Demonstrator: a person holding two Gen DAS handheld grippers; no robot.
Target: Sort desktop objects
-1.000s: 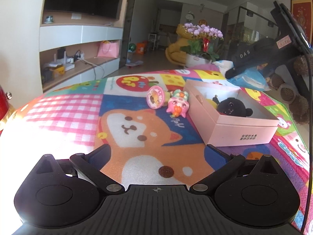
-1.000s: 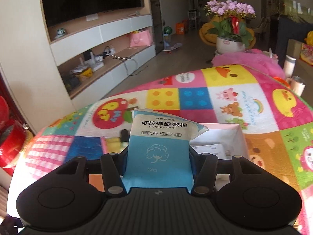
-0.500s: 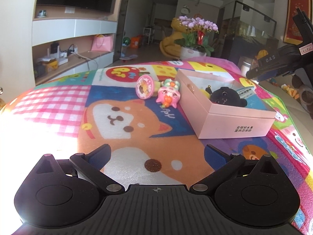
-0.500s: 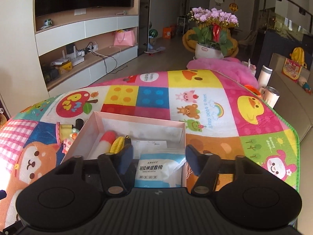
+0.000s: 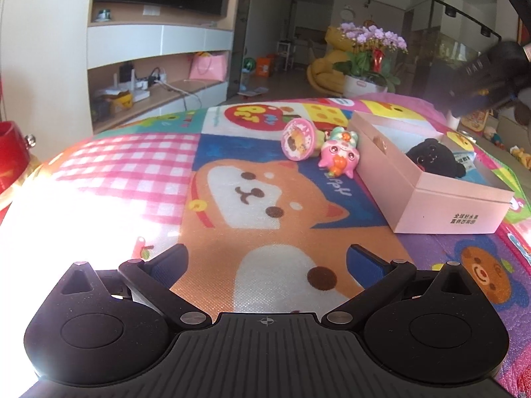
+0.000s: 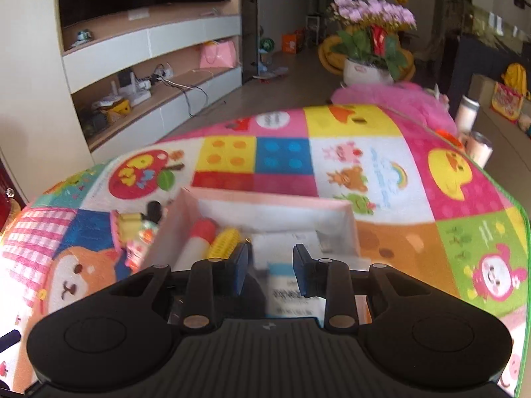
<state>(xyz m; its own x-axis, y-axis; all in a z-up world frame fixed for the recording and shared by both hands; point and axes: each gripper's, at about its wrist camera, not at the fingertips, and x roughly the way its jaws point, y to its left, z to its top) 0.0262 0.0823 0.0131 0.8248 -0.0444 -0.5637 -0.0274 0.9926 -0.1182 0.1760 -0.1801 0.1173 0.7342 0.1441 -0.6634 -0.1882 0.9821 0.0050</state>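
Note:
A pink box (image 5: 431, 195) sits on the colourful play mat, with a black plush toy (image 5: 434, 157) inside. In the right wrist view the box (image 6: 265, 205) also holds a toy corn cob (image 6: 225, 242), a red and white toy (image 6: 199, 242) and a blue wet-cotton pack (image 6: 292, 295). A pink round toy (image 5: 297, 141) and a pink figure (image 5: 338, 159) lie on the mat left of the box. My left gripper (image 5: 265, 258) is open and empty, low over the mat. My right gripper (image 6: 270, 265) is open above the pack, holding nothing.
The play mat (image 5: 265, 205) covers the table. A red object (image 5: 10, 156) stands at the far left edge. A potted orchid (image 6: 375, 33), two cups (image 6: 478, 146) and wall shelves (image 5: 159, 63) lie beyond the table.
My right gripper let go of the blue wet-cotton pack into the pink box, and its jaws then narrowed while empty. My left gripper stayed open and shifted slightly over the mat.

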